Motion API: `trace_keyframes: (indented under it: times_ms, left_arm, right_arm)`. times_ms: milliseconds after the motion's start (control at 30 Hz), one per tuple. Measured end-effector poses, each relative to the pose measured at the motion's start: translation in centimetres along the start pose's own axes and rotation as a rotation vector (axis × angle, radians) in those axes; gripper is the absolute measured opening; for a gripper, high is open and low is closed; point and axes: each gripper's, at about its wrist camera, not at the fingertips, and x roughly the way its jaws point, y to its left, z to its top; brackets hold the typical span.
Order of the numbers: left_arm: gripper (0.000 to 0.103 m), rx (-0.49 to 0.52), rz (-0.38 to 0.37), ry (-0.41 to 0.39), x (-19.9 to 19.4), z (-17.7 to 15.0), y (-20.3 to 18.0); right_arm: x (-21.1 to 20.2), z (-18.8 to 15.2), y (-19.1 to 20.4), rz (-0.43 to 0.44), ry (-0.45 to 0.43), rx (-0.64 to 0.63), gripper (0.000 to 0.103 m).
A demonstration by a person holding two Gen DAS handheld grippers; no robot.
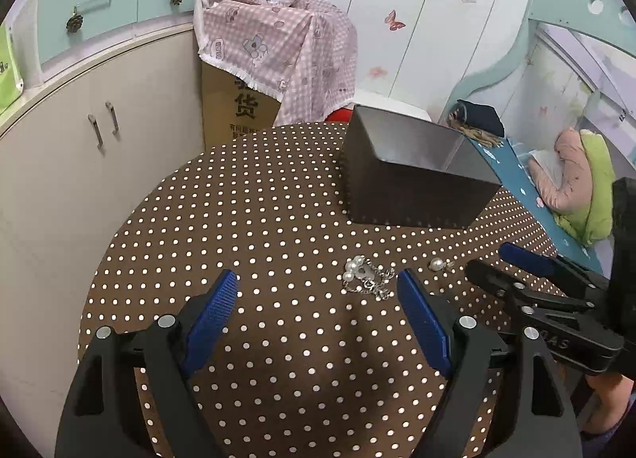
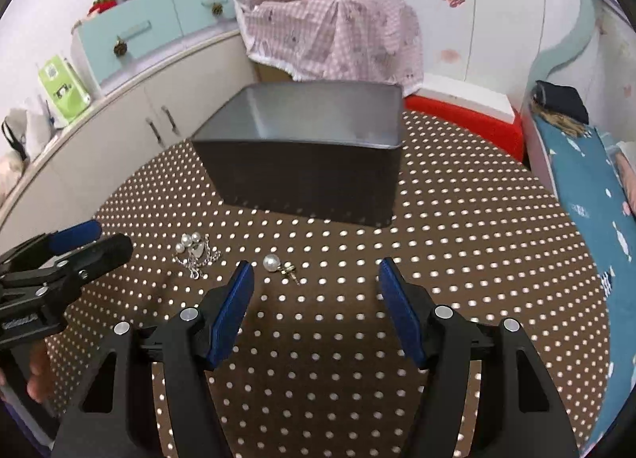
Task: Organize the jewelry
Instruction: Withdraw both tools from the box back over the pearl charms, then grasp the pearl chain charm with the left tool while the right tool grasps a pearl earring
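Note:
A pearl-and-silver-chain piece (image 1: 367,278) (image 2: 194,253) lies on the brown polka-dot tablecloth (image 1: 278,200). Just right of it lies a single pearl earring (image 1: 439,264) (image 2: 272,261). Behind both stands an open dark box (image 1: 413,176) (image 2: 302,148) with nothing visible in it. My left gripper (image 1: 318,284) is open above the cloth, and the chain piece sits just ahead of its right fingertip. My right gripper (image 2: 316,270) is also open, with the earring just ahead of its left fingertip. Nothing lies between either pair of pads. Each gripper shows in the other's view (image 1: 491,259) (image 2: 110,237).
The table is round, and its edge curves off at left and right. A beige cabinet (image 1: 99,132) stands at left. A cardboard box under a pink checked cloth (image 1: 278,49) stands behind. A red-and-white item (image 2: 461,116) and a bed with a blue sheet (image 2: 584,188) are at right.

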Motion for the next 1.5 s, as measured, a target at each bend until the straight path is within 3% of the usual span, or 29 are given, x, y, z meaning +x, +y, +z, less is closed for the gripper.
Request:
trace_keyframes:
  times_ms: [267, 367, 433, 467, 600, 833, 1067, 1100, 1133, 1267, 1333, 1500]
  left_arm:
    - [0.080, -0.008, 0.004, 0.021, 0.8, -0.6, 0.6]
    - [0.080, -0.010, -0.002, 0.023, 0.9, -0.6, 0.6]
    - [0.080, -0.011, -0.009, 0.026, 1.0, -0.6, 0.6]
    - [0.080, -0.015, -0.012, 0.024, 1.1, -0.6, 0.6]
    - [0.080, -0.002, -0.018, 0.030, 1.5, -0.5, 0.3]
    - [0.080, 0.040, -0.027, 0.049, 2.6, -0.3, -1.4]
    - [0.078, 0.112, 0.021, 0.081, 4.3, 0.1, -3.3]
    - [0.074, 0.119, 0.021, 0.085, 4.6, 0.2, -3.5]
    - [0.063, 0.123, 0.020, 0.094, 4.8, 0.2, -3.6]
    - [0.044, 0.169, 0.076, 0.106, 5.3, 0.3, -4.4]
    - [0.012, 0.188, 0.084, 0.103, 5.3, 0.5, -4.6]
    - [0.008, 0.174, 0.027, 0.120, 5.4, 0.8, -4.1]
  right_arm:
    - [2.4, 0.3, 1.9, 0.002, 0.031, -0.060, 0.061]
    - [2.9, 0.5, 2.3, 0.004, 0.046, -0.080, 0.047]
    - [3.1, 0.6, 2.5, -0.003, 0.050, -0.091, 0.044]
    - [3.1, 0.6, 2.5, -0.007, 0.050, -0.095, 0.032]
    - [3.1, 0.7, 2.5, 0.008, 0.054, -0.112, 0.013]
    - [1.9, 0.2, 1.3, 0.023, 0.039, -0.093, 0.013]
    - [0.3, 0.2, -0.7, 0.032, 0.011, -0.051, 0.013]
    - [0.2, 0.2, -0.9, 0.034, 0.011, -0.048, 0.013]
    - [0.1, 0.2, -1.1, 0.037, 0.012, -0.044, 0.013]
    - [-0.4, 0.3, -1.7, 0.046, 0.000, -0.024, 0.013]
    - [-0.6, 0.5, -1.8, 0.048, -0.006, -0.023, 0.013]
    - [-1.0, 0.9, -1.9, 0.052, -0.021, -0.017, 0.013]
